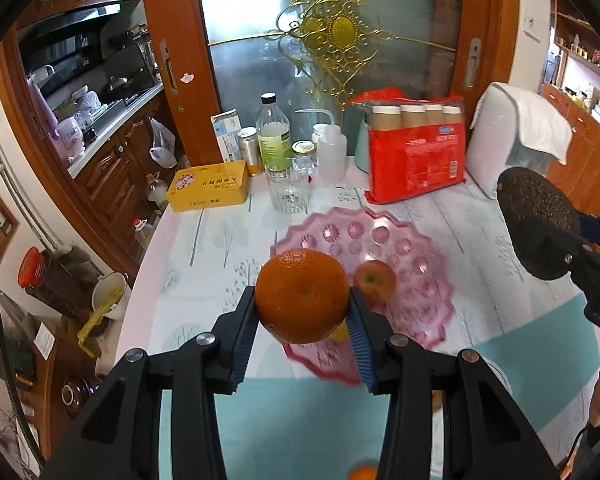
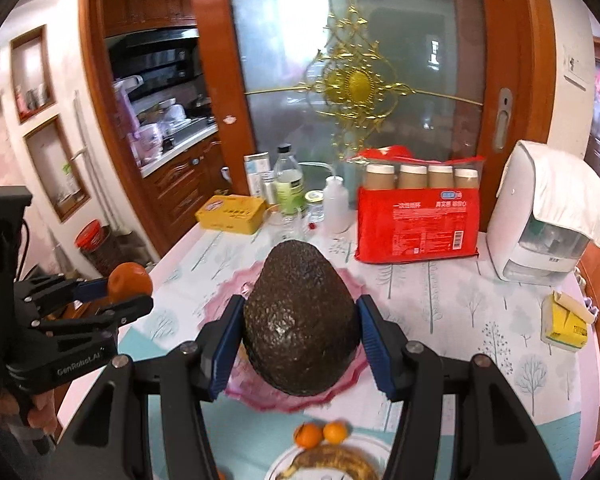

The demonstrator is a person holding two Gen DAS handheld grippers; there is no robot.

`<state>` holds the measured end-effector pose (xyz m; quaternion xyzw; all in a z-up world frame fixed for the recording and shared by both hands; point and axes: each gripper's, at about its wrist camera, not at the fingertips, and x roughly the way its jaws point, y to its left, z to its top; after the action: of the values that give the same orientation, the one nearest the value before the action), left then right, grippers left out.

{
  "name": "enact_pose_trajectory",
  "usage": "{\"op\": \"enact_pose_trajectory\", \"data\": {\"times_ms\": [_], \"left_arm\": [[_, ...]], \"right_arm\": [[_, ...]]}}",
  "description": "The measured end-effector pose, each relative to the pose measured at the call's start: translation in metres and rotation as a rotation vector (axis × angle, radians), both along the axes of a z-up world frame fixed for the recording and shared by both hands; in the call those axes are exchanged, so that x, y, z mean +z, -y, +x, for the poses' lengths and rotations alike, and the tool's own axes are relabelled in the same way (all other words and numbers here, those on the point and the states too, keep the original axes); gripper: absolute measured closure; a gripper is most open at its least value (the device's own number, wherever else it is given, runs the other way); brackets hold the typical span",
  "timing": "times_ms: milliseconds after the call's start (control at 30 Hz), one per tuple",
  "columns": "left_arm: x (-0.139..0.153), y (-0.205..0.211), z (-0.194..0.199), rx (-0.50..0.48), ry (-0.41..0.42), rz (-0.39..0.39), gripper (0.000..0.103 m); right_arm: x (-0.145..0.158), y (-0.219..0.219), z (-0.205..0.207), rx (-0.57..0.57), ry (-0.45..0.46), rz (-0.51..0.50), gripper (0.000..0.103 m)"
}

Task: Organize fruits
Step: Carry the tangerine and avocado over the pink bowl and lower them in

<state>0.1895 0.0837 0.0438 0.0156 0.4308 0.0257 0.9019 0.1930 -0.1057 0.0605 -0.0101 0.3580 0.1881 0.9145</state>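
Now the left claw (image 1: 302,312) pinches an orange (image 1: 302,295) just above the pink plate (image 1: 420,280), nearer it than the right claw (image 2: 300,330), which pinches an avocado (image 2: 300,322), long axis pointing away, over the worktop (image 1: 204,248).

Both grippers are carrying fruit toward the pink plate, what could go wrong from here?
The left gripper and right gripper could collide above the pink plate. The orange, set down, might knock the apple already there. The avocado could roll off the shallow rim.
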Motion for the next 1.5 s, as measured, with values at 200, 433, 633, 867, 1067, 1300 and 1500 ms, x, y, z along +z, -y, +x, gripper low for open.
{"op": "enact_pose_trajectory", "data": {"times_ms": [200, 433, 633, 867, 1067, 1300, 1500], "left_arm": [[-0.042, -0.003, 0.048, -0.004, -0.053, -0.001, 0.061], [-0.110, 0.000, 0.091, -0.021, -0.161, -0.025, 0.061], [-0.154, 0.002, 0.114, -0.036, -0.230, -0.027, 0.061], [-0.184, 0.003, 0.130, -0.054, -0.278, -0.030, 0.061], [-0.191, 0.000, 0.134, -0.059, -0.279, -0.041, 0.061], [-0.199, -0.003, 0.137, -0.055, -0.283, -0.049, 0.060], [-0.199, -0.003, 0.137, -0.054, -0.274, -0.045, 0.044]], "right_arm": [[-0.045, -0.006, 0.042, -0.068, -0.099, -0.007, 0.047], [-0.115, -0.010, 0.072, -0.121, -0.226, -0.030, 0.046], [-0.155, -0.014, 0.083, -0.123, -0.298, -0.054, 0.046], [-0.175, -0.024, 0.083, -0.098, -0.319, -0.073, 0.046], [-0.191, -0.033, 0.080, -0.082, -0.351, -0.078, 0.046], [-0.199, -0.036, 0.079, -0.098, -0.363, -0.078, 0.046], [-0.197, -0.046, 0.076, -0.060, -0.333, -0.107, 0.044]]}}
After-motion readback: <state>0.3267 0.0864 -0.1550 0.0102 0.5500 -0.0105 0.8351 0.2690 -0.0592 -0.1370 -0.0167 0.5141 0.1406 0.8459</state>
